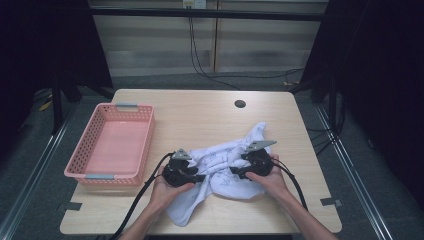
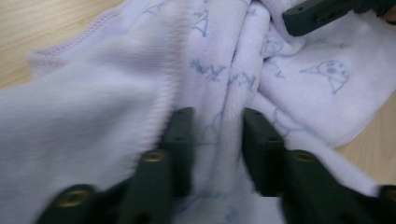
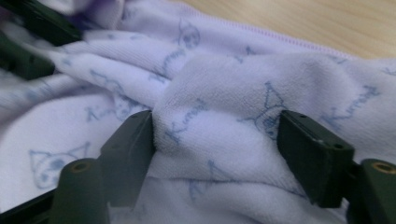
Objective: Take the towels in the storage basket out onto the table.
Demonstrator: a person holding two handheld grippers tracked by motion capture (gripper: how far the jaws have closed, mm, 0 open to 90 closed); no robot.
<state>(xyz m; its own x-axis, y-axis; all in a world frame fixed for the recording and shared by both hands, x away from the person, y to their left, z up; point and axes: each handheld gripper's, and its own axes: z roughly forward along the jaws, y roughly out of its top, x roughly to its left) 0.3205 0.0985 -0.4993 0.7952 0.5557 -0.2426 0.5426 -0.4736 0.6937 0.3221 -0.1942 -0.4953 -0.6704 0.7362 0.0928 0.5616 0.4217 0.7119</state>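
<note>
**Two grippers bite into a crumpled towel near the tabletop's front edge**

Nearest the front edge, a loose flap of the towel (image 1: 220, 175) droops toward the person, whose hands come in from below. The left gripper (image 1: 196, 177) has its jaws drawn narrow around a raised ridge of the cloth, pads pressing the fold from both sides in its own view (image 2: 217, 149). The right gripper (image 1: 237, 172) stands with jaws wide, straddling a thick hump of towel (image 3: 219, 135); its pads touch the hump's flanks, though whether they truly pinch I cannot tell. Both point inward at each other, probably to gather the middle for folding or lifting. The towel is white terry with faint blue cartoon prints and a stitched hem, bunched and creased, lying right of centre. Farther left, by the left edge, sits a pink basket (image 1: 85, 172).
</note>
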